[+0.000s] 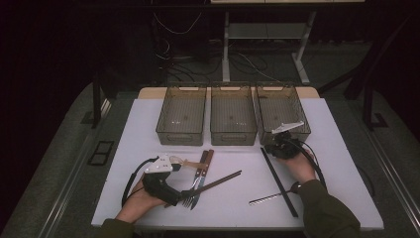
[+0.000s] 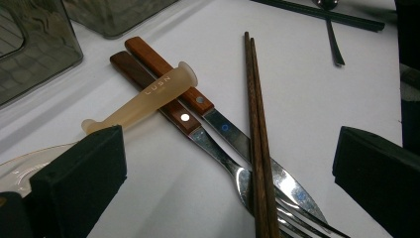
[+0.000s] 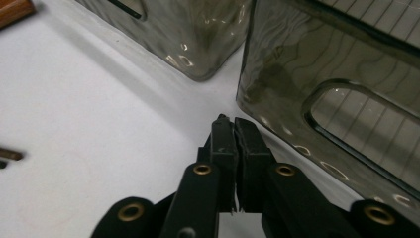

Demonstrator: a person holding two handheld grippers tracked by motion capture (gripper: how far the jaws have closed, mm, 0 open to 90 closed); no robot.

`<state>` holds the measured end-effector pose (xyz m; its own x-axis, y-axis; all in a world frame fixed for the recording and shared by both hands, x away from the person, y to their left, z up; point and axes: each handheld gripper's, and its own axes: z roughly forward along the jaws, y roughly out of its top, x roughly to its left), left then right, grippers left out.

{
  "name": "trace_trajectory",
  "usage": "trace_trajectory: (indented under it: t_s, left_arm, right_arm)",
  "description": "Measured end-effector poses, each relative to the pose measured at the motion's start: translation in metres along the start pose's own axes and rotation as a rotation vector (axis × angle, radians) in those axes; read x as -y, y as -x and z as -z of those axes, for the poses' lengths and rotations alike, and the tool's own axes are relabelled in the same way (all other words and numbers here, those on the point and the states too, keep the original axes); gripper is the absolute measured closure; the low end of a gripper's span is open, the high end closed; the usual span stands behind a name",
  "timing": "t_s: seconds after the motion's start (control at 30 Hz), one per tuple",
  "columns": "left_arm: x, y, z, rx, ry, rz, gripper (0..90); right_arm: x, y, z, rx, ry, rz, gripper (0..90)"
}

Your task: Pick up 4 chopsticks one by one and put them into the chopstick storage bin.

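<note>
3 smoked-plastic bins (image 1: 233, 119) in a row at the table's (image 1: 148, 119) far edge. Cutlery in a pile front-left: 1 knife (image 2: 163, 67) and 1 fork (image 2: 148, 82), both w/ brown wood handles, side by side; 1 pair brown chopsticks (image 2: 256, 129) laid across their blades/tines; 1 translucent spoon (image 2: 143, 99) w/ its handle resting across both wood handles, bowl near the left jaw. Front-right: 1 pair black chopsticks (image 1: 278, 181) w/ a metal spoon (image 1: 270, 198) crossing them.

Left gripper (image 1: 185, 194): jaws wide apart, holding nothing, low over the pile w/ fork tines and brown chopsticks between them. Right gripper (image 3: 235, 136): jaws pressed together, nothing between; tip just beside the right bin's (image 3: 337, 94) front wall w/ handle cutout, can't tell if touching.

Writing: "CUSN" embossed on the translucent spoon's handle. Blue dot on knife blade near handle.
</note>
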<state>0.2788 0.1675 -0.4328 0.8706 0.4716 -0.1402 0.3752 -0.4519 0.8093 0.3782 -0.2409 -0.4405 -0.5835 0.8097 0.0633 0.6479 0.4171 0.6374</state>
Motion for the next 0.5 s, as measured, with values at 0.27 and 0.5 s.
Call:
trace_trajectory:
  t_s: [0.27, 0.5]
  left_arm:
    - [0.0002, 0.0004, 0.0004, 0.001, 0.001, 0.0, 0.0]
    - [0.0, 0.0008, 0.0007, -0.001, 0.0, -0.003, 0.0]
  right_arm:
    - [0.0006, -0.0022, -0.0041, -0.006, -0.016, 0.012, 89.4]
    - [0.0004, -0.0078, -0.0048, -0.021, -0.017, 0.022, 89.7]
